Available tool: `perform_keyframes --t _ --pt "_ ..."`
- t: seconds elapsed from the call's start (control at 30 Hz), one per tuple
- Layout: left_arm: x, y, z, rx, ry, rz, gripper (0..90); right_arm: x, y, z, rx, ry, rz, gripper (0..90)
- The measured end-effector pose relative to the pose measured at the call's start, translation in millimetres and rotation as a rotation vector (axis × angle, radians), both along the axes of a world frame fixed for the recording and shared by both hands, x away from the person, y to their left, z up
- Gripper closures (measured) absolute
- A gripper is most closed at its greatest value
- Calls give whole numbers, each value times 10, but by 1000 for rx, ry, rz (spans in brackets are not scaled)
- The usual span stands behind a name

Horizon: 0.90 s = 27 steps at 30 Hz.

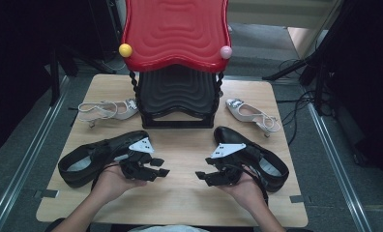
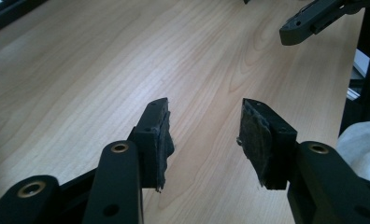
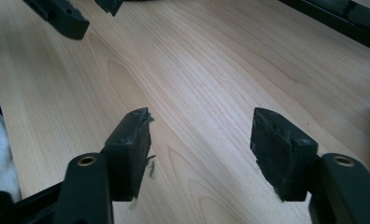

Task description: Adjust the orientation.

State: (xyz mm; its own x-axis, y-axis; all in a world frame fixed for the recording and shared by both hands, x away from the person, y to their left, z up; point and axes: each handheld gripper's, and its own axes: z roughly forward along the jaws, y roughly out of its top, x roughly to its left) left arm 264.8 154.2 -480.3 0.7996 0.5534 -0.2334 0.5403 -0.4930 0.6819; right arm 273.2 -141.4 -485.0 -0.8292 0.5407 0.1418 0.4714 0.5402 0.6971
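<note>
The desk (image 1: 180,193) is evenly, brightly lit while its surroundings fall into darkness. Gripper views are soft, with blurred foregrounds.

On the wooden table (image 1: 180,193), the left claw (image 1: 159,166) and right claw (image 1: 204,175) face each other, jaws parted, nothing between them. A black shoe (image 1: 83,162) lies just behind the left claw, another black shoe (image 1: 269,162) behind the right. Two pale heeled shoes (image 1: 107,110) (image 1: 252,113) flank a black-and-red rack (image 1: 176,72).
</note>
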Motion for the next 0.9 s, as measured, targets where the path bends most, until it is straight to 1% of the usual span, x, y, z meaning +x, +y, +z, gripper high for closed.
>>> perform_keyframes --t 0.07,0.1,0.13,0.17,0.23,0.33,0.37,0.43,0.5,0.57,0.6,0.63,0.67,0.77,0.83,0.9 --pt "-2 8 2 -14 4 2 547 -3 -12 2 -11 -17 -8 442" --pt "3 8 3 -7 18 3 550 -2 -18 5 -7 -11 -8 451" --pt "4 7 4 1 18 -3 548 2 -22 4 1 -7 -15 457" --pt "2 5 1 5 7 -15 546 3 -26 7 8 -7 -14 457" --pt "6 0 6 22 -4 -35 519 -6 -29 12 6 -23 -20 463" --pt "28 -1 12 32 10 -47 478 -7 -25 21 -1 -19 -16 477" --pt "34 2 13 31 18 -52 487 -8 -21 24 -9 -24 -8 476" --pt "41 13 22 34 12 -45 496 -11 -11 27 -26 -20 -6 474" --pt "56 36 31 18 19 -51 495 -7 -8 29 -29 -13 -7 472" --pt "74 56 38 11 43 -43 480 -4 -9 34 -26 -10 -5 467" --pt "84 65 43 6 70 -37 472 -4 -8 35 -25 -7 -8 465" --pt "88 72 54 -4 90 -34 486 -1 -10 36 -27 -6 -10 463" --pt "88 83 70 -3 84 -39 500 1 -13 36 -25 -3 -10 463" --pt "81 114 112 -8 64 -51 504 0 -19 37 -24 3 -4 463" --pt "74 142 132 -17 62 -55 500 3 -21 39 -22 9 1 462" --pt "64 165 155 -21 59 -59 477 5 -22 40 -25 8 2 462"
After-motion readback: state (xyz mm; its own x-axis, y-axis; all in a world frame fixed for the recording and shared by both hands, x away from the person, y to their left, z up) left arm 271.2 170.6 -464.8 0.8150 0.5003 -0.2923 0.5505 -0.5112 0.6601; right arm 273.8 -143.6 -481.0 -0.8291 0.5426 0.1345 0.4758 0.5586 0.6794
